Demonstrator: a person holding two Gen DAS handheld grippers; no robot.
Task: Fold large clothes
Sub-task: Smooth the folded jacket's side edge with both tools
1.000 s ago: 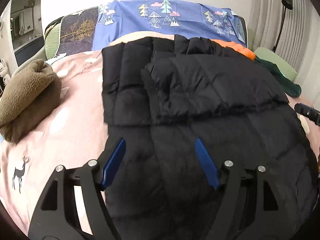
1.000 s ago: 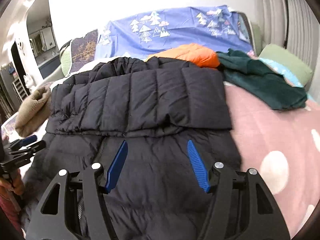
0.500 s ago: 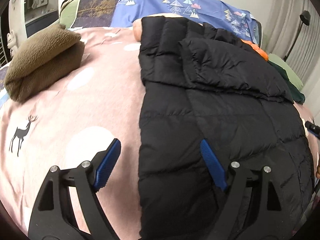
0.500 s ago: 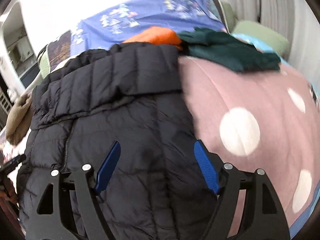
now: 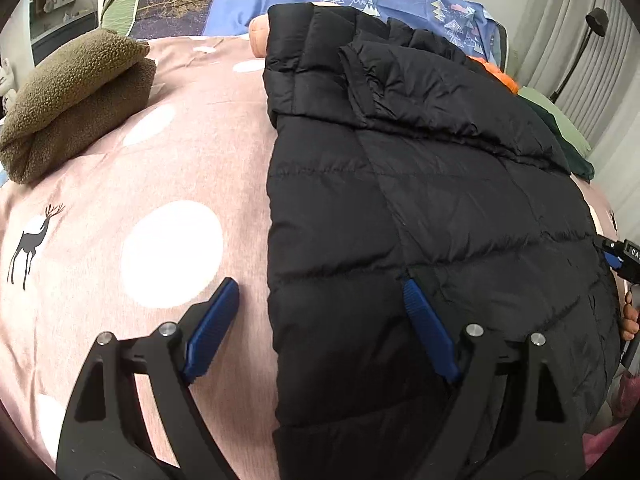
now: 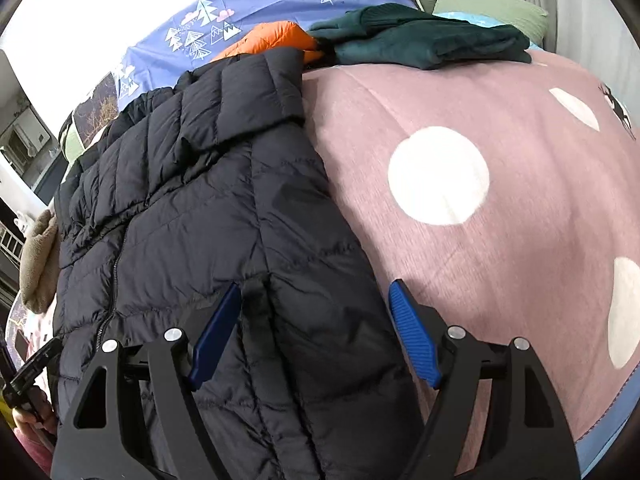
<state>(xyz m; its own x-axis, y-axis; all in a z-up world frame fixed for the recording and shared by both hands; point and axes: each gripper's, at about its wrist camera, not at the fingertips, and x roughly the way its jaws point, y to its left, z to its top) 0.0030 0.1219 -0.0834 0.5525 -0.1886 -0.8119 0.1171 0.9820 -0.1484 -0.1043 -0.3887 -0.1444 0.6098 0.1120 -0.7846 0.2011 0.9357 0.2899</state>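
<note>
puffy black quilted jacket (image 5: 420,208), sleeves folded

The left gripper (image 5: 320,312), jaws spread, straddles the black puffer jacket's (image 5: 420,200) edge on the pink bedspread (image 5: 160,168).

The puffer jacket (image 5: 420,200) is black; the bed cover (image 5: 160,184) is pink with white dots and a dark deer print.

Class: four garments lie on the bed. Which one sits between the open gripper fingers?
The black puffer jacket; the orange, green and brown garments lie farther off.
</note>
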